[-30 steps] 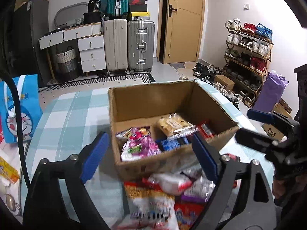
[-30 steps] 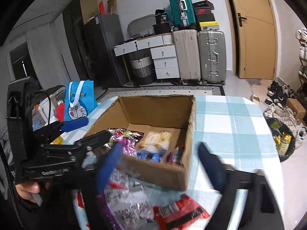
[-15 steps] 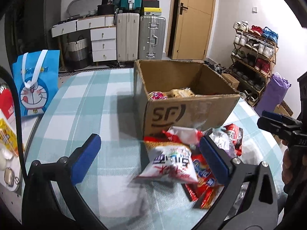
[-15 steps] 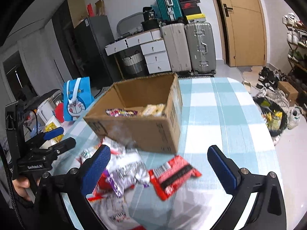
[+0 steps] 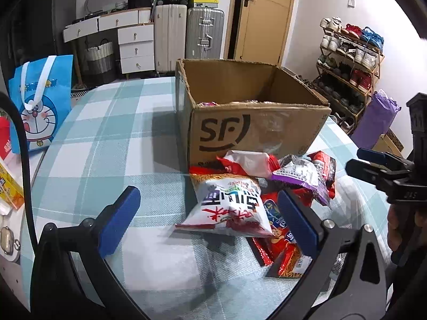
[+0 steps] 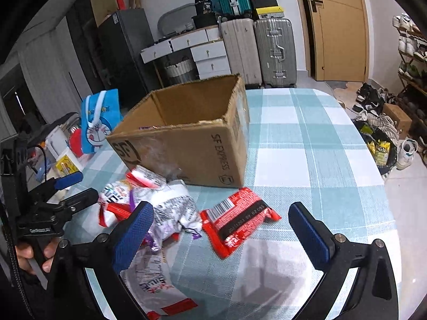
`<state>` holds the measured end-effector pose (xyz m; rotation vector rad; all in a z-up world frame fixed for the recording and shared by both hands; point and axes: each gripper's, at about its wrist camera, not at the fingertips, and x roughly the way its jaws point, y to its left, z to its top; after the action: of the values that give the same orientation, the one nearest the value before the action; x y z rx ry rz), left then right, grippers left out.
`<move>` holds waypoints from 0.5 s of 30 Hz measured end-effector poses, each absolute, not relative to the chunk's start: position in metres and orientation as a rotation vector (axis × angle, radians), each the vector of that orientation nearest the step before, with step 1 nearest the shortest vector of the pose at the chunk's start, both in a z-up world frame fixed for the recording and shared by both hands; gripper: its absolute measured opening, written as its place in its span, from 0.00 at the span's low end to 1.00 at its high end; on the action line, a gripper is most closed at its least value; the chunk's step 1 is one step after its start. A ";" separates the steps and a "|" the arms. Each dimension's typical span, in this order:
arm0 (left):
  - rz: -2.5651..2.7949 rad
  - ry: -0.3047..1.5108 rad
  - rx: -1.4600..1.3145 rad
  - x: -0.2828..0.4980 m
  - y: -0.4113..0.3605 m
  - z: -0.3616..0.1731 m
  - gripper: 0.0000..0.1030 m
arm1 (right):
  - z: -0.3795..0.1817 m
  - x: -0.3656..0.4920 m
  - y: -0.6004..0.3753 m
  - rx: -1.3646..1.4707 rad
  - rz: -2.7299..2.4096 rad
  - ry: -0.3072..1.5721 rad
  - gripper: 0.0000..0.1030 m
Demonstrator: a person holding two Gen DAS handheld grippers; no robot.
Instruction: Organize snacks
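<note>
An open cardboard SF box [image 5: 253,130] stands on the checked table, also in the right wrist view [image 6: 186,144], with a few snacks just showing inside. A heap of snack packets lies in front of it: a white packet with red print [image 5: 229,205], a purple packet [image 5: 301,176], red packets [image 5: 280,242]. A red and black packet [image 6: 237,218] lies apart to the right. My left gripper [image 5: 210,221] is open and empty, low over the white packet. My right gripper [image 6: 221,234] is open and empty above the red and black packet.
A blue Doraemon bag [image 5: 40,101] stands at the table's left edge beside small boxes [image 5: 10,186]. Suitcases [image 5: 186,32], drawers and a door lie beyond the table. A shoe rack [image 5: 352,61] and a purple bag [image 5: 373,117] stand to the right.
Both grippers have pulled back and dropped from over the box to low above the packets in front of it. Both stay open and empty.
</note>
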<state>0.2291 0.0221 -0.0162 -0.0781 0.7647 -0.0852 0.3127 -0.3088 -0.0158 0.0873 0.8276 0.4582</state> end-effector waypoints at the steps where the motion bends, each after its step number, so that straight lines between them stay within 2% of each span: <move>1: -0.085 0.766 -0.076 0.229 0.021 -0.017 0.99 | -0.018 0.314 -0.309 0.083 0.449 0.834 1.00; 15: -0.078 0.785 -0.075 0.233 0.019 -0.022 0.99 | -0.054 0.346 -0.319 0.089 0.310 0.950 0.99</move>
<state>0.2325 0.0193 -0.0221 -0.0753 0.7850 -0.0783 0.3455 -0.3192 -0.0540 0.0894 0.9495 0.3097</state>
